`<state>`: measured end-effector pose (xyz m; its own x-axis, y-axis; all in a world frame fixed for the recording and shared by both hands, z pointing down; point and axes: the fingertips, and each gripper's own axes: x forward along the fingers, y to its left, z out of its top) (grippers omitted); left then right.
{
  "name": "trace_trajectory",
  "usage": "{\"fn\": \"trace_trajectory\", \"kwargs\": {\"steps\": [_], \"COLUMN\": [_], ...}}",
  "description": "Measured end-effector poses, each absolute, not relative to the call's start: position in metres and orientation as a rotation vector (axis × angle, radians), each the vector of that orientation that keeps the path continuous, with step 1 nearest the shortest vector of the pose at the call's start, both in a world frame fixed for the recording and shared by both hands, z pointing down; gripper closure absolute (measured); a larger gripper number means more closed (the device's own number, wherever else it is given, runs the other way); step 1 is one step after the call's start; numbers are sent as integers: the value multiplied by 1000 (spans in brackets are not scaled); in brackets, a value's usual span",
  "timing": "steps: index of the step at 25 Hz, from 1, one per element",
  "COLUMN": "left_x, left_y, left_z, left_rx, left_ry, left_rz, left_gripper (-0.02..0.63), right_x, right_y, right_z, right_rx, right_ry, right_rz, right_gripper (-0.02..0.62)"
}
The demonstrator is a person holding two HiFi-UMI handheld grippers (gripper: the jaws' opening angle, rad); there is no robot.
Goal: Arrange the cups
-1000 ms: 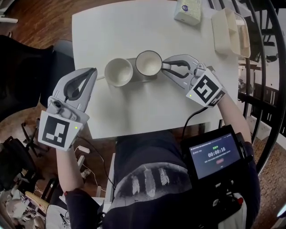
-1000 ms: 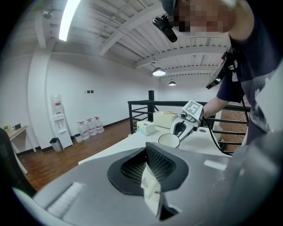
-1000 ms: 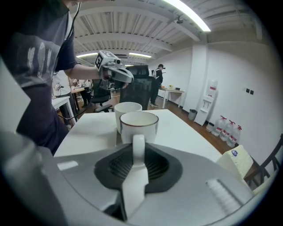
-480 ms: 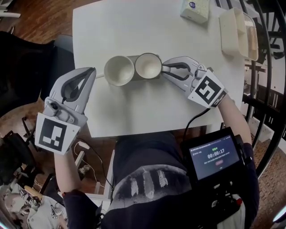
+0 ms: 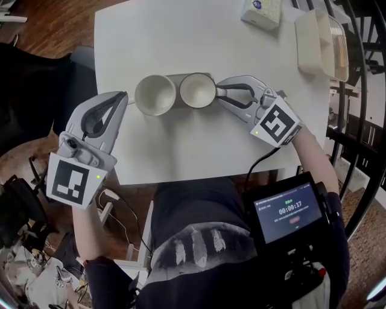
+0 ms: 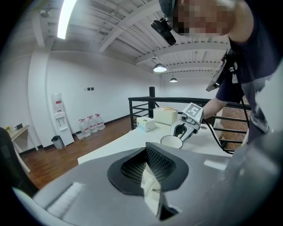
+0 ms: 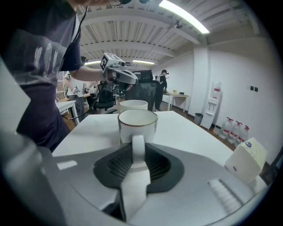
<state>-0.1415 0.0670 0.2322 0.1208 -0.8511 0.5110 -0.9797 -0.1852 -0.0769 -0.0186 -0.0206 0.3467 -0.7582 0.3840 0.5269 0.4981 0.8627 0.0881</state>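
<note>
Standing cups well inside table edges

A white tabletop was seen; a white cup and a second cup were set at a grey tray; a tissue box and a cream container were placed farther off.

Head view: camera above the bench, facing steeply down. The whole top is in frame, with the left tongs and right tongs at mid-frame.

Left gripper view: low, close behind its own closed jaws, looking across the bench at the right tongs, well off.

Right gripper view: same mounting, facing the opposite way. The handled cup is very near, its handle between jaws that have just been opening; the second cup stands just behind.

Overlap: all three views take in the bench top and the tissue box. Each gripper view sees the other's tongs.
</note>
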Motion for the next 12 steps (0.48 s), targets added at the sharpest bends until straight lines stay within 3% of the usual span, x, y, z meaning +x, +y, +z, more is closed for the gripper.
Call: {"fn": "trace_trajectory", "kwargs": {"steps": [1,3,9,12], "left_x": [-141,-141,-133,-129], "left_y": [67,67,52,46], "left_z": [233,235,231,216], "left_rx": [2118,2114,2112,2168], "left_ry": [-1801,-1806,-1807,-1794], "left_rz": [661,665,675,670], "left_gripper": [591,591,591,591], "right_x": [-18,-15,-9,-6], "right_y": [-21,-21,-39,-49], "right_z": [348,348,325,287], "right_rx": [-639,-646,-624,-596], "right_ry": [-2532,-2538,-2570,-2631], "right_rz": [-298,-272,-327,-271], "right_gripper": [506,407,344,344]}}
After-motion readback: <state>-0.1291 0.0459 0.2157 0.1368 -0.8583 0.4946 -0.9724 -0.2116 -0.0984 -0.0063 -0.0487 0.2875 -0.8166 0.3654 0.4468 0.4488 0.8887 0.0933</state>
